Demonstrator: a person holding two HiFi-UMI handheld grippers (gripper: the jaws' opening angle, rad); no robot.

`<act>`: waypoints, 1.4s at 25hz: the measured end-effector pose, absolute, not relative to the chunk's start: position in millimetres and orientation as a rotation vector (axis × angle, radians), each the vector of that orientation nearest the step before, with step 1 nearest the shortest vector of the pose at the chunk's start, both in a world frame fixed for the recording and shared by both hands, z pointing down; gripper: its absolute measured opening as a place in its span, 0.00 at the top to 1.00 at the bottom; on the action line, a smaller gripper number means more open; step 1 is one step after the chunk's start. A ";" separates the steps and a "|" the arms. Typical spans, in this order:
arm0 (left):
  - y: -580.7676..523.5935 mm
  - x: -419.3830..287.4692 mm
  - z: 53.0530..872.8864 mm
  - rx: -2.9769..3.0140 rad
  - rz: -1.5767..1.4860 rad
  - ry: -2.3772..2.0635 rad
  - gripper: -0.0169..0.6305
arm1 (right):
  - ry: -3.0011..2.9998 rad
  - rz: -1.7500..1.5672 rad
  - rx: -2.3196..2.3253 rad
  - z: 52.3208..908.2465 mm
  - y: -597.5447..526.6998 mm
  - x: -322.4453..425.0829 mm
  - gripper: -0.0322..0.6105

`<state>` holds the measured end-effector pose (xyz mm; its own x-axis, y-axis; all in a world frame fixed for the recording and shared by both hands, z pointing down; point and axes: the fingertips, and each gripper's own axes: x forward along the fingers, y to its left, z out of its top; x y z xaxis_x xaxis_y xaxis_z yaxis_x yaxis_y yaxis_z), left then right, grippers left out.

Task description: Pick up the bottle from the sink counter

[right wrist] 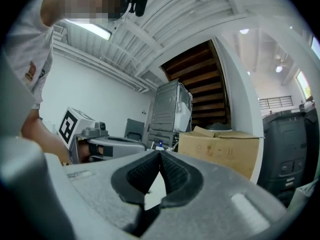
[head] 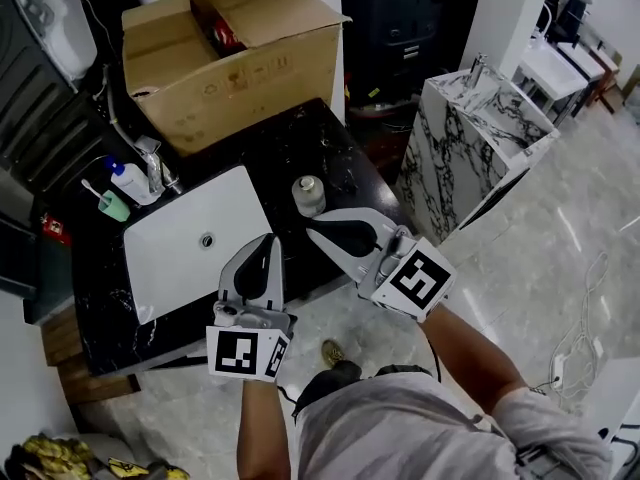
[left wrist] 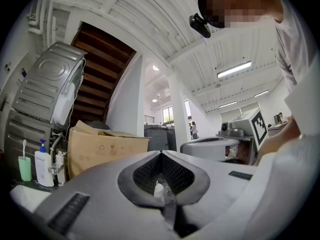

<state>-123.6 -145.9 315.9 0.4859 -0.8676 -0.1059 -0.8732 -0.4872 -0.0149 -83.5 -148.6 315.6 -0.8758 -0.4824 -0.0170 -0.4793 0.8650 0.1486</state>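
Observation:
A small clear bottle [head: 308,195] with a grey cap stands upright on the black sink counter [head: 290,143], just right of the white basin [head: 190,253]. Both grippers hover at the counter's front edge, short of the bottle. My left gripper [head: 270,239] is shut and empty, its tips over the basin's right front corner. My right gripper [head: 312,231] is shut too, its tips just in front of the bottle and apart from it. In the left gripper view the jaws [left wrist: 161,154] meet, with a pale bit of the bottle [left wrist: 158,189] seen through the gap below. The right gripper view shows its jaws [right wrist: 160,151] closed on nothing.
A large cardboard box [head: 235,53] fills the back of the counter. At the basin's left stand a faucet [head: 155,168], a white soap dispenser [head: 128,181] and a green cup [head: 114,207] with a toothbrush. A marble-patterned cabinet [head: 470,143] stands on the floor to the right.

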 end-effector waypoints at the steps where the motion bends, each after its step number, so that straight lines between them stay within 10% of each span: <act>1: -151.4 -126.6 317.0 -2.659 0.131 1.543 0.97 | -3.005 -0.240 0.794 317.6 -155.8 -86.0 0.95; 22: -236.8 -143.4 366.4 -2.750 0.080 1.534 0.97 | -2.749 0.016 0.848 427.1 -275.8 -95.4 0.38; 35: -262.3 -147.9 388.2 -2.747 0.033 1.631 0.97 | -2.631 0.172 0.662 494.9 -307.2 -113.1 0.35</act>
<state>-147.9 -262.3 388.2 0.4787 -0.8779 0.0094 -0.8768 -0.4775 0.0565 -113.1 -307.2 494.9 -0.7986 -0.4248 0.4264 -0.4768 0.8789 -0.0172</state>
